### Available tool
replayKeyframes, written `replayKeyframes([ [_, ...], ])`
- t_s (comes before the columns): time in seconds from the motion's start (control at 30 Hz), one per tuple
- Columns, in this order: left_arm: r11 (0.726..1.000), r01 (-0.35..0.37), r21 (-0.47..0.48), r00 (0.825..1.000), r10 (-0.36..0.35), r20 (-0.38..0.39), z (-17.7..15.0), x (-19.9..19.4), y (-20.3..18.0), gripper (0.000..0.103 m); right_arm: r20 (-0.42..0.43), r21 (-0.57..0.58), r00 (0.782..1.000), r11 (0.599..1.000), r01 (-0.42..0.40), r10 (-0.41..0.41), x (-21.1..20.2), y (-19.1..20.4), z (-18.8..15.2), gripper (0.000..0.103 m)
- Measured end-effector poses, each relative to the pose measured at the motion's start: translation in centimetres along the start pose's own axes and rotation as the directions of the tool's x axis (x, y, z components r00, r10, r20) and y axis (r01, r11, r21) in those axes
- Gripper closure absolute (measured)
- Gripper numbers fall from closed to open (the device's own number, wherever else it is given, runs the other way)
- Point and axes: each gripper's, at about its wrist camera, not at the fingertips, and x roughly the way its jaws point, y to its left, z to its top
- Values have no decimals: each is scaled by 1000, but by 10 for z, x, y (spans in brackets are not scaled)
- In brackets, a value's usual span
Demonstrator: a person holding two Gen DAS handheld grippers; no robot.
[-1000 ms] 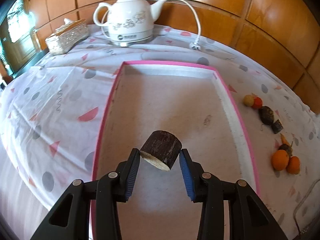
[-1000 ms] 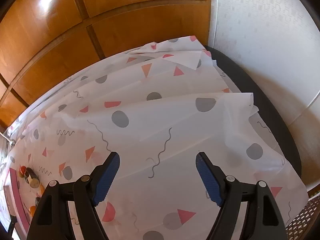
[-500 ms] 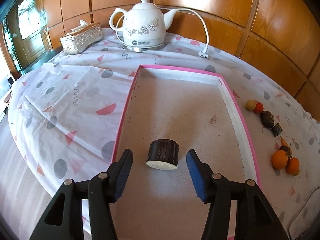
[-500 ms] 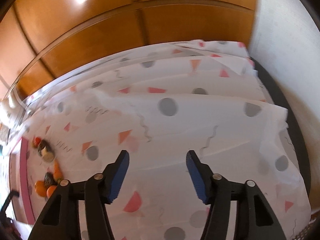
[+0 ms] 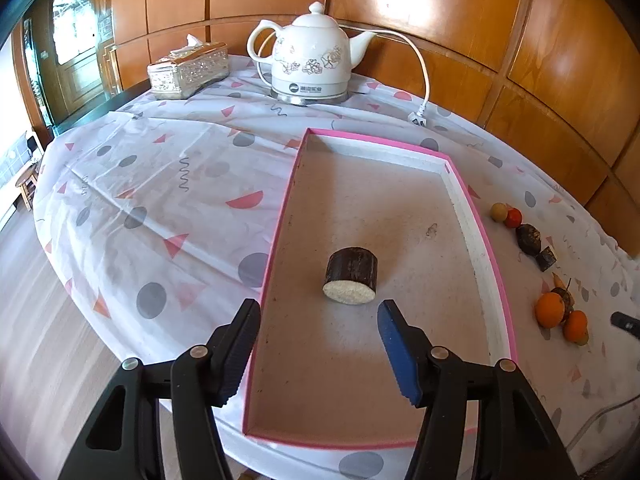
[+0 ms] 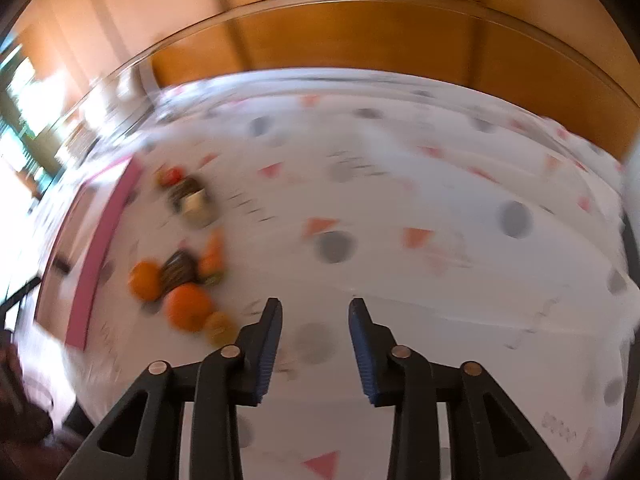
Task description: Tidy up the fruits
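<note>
A dark cut cane piece with a pale end lies on the floor of the pink-rimmed tray. My left gripper hangs just short of it, its jaws opening and nothing between them. To the right of the tray lie two oranges, dark pieces and small round fruits. In the blurred right wrist view the oranges and dark pieces sit left of my right gripper. Its jaws are closing over bare cloth with nothing between them.
A white kettle with its cord and a silver tissue box stand at the back of the round table. The patterned cloth covers the table. Wood panelling rises behind. A black tip shows at the right edge.
My left gripper let go of the cane piece, which now rests in the tray, and drew back. My right gripper swung toward the fruit pile and its jaws narrowed.
</note>
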Motion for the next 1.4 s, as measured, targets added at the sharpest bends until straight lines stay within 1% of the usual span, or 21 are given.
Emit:
replayKeyframes([
  [0.1, 1000, 0, -6, 1000, 0, 14, -2, -7, 2, 41, -26, -86, 999, 996, -35, 33, 7, 24, -5, 69],
  [0.2, 1000, 2, -15, 1000, -1, 28, -3, -13, 4, 41, -47, -139, 997, 988, -68, 62, 11, 39, -8, 70],
  [0.3, 1000, 4, -21, 999, -3, 39, -3, -18, 4, 40, -67, -192, 995, 978, -82, 70, 17, 54, -11, 69],
  [0.47, 1000, 11, -24, 999, -10, 45, -5, -24, 3, 37, -93, -252, 995, 966, -63, 41, 28, 66, -13, 69],
  [0.63, 1000, 14, -21, 999, -13, 36, -8, -25, 0, 37, -101, -303, 995, 953, -19, -12, 37, 73, -16, 69],
  [0.73, 1000, 14, -21, 999, -13, 35, -9, -26, -1, 36, -109, -327, 994, 945, -12, -25, 45, 79, -15, 70],
  [0.77, 1000, 14, -21, 999, -14, 36, -9, -26, -1, 36, -109, -337, 994, 942, -12, -26, 48, 81, -14, 71],
  [0.8, 1000, 14, -20, 999, -13, 36, -10, -26, -1, 36, -111, -349, 993, 937, -11, -29, 50, 83, -14, 78],
  [0.87, 1000, 14, -21, 999, -13, 37, -10, -26, -1, 36, -112, -370, 993, 929, -6, -38, 52, 86, -15, 78],
  [0.93, 1000, 11, -22, 999, -10, 47, -11, -26, -2, 36, -119, -363, 993, 932, -22, -23, 50, 85, -16, 78],
  [1.0, 1000, 6, -25, 999, -5, 45, -12, -25, -1, 36, -122, -369, 992, 929, -17, -30, 49, 85, -18, 78],
  [1.1, 1000, 2, -29, 999, -1, 42, -13, -24, 1, 36, -129, -344, 992, 939, -31, -15, 47, 83, -17, 78],
  [1.2, 999, 6, -43, 999, -4, 47, -13, -25, 5, 35, -111, -310, 994, 950, -34, -1, 39, 79, -14, 78],
  [1.4, 998, 12, -59, 998, -9, 56, -13, -26, 13, 35, -42, -223, 999, 974, -39, 31, 18, 69, -5, 78],
])
